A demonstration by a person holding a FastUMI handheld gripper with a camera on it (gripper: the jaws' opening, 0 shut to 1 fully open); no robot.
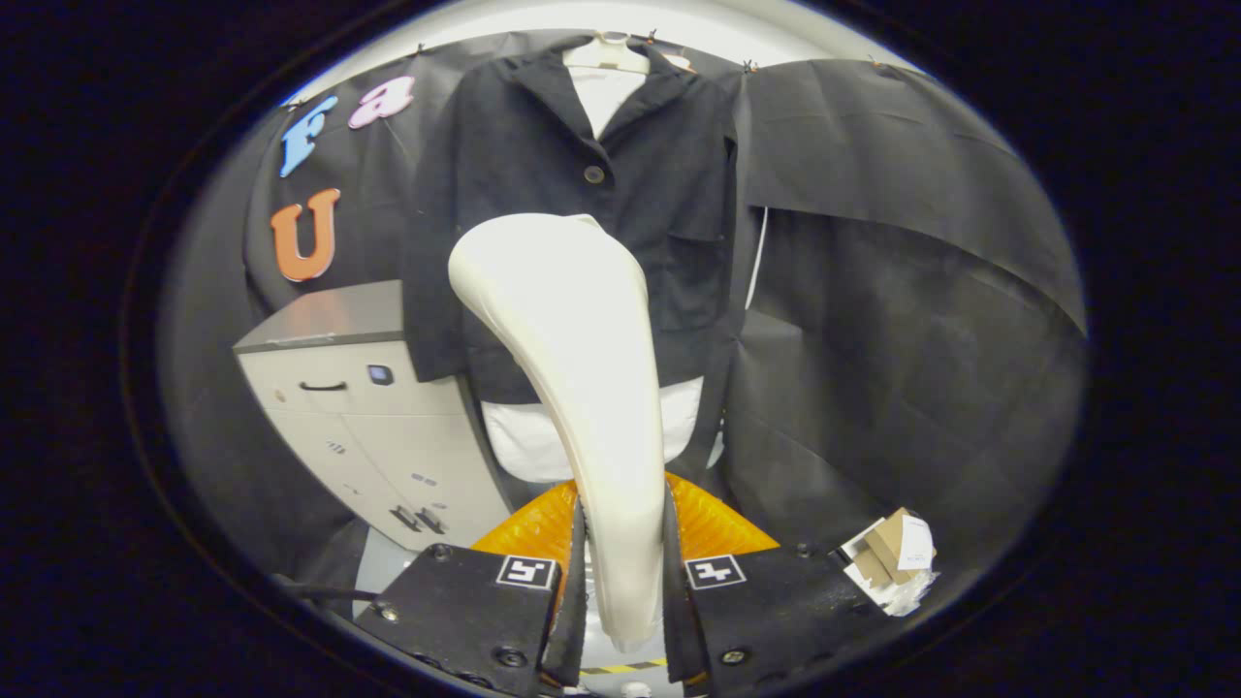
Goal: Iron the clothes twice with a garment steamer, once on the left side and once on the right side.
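Counts: one pair of tongs (620, 582), one cream-white plastic garment steamer (572, 359), one black short-sleeved button-front jacket (582, 213), one white hanger (606, 53), one grey metal drawer cabinet (368, 417), one small bundle of brown cardboard scraps with white paper (892, 562).

Tongs: clenched on the steamer. Both fingers (572, 582) press against the lower handle, one on each side, handle sits right between them. Two square black-and-white markers on the tong blocks, one per side. Ribbed orange parts show just beyond the fingers, left and right of the handle.

Steamer: long axis runs from the fingers up and away toward the jacket, with a bend. The narrow handle end is near, between the fingers; the body widens and curves over to the left at the top, ending in a broad rounded head. The head points away toward the jacket front. Smooth back of the shell faces the camera; steam face is hidden. Whether the head touches the fabric, cannot tell.

Jacket: hangs on the hanger against the black cloth wall, far side, straight ahead of the tongs. Collar open, one dark button visible at the chest just above the steamer head, patch pocket right of the head. A white garment shows under it at the neck and below the hem.

Cabinet: left of the jacket, near the wall, grey top, pale drawer fronts with dark handles. Left sleeve of the jacket overlaps its right edge.

Cardboard scraps: near right, just beside the right tong block.
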